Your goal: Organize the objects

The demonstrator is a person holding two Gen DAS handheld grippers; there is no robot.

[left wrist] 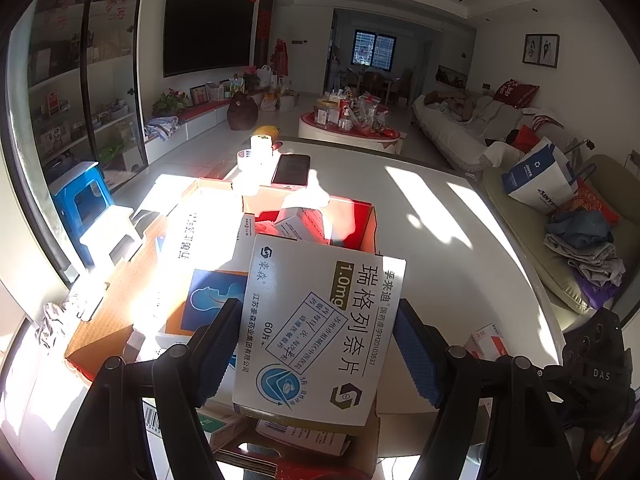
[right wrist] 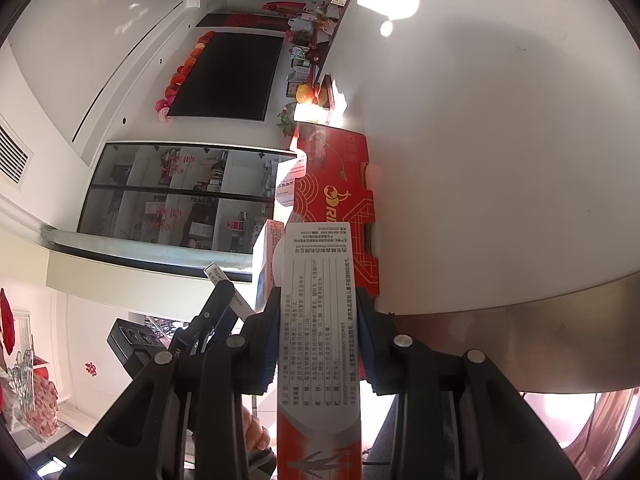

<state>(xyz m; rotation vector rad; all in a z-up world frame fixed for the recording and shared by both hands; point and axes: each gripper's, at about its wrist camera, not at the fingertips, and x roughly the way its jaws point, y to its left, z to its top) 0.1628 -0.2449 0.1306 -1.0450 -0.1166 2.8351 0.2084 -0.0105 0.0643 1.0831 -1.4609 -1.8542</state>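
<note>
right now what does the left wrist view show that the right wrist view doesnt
Only the left wrist view: the left tongs gripping a wide white medicine box, a phone on the white table, a sofa and a blue stool.

Only the right wrist view: the right tongs shut on a narrow white-and-orange box, and the red carton's printed outer side.

Both: the red carton, the dark TV, the glass cabinet.
</note>
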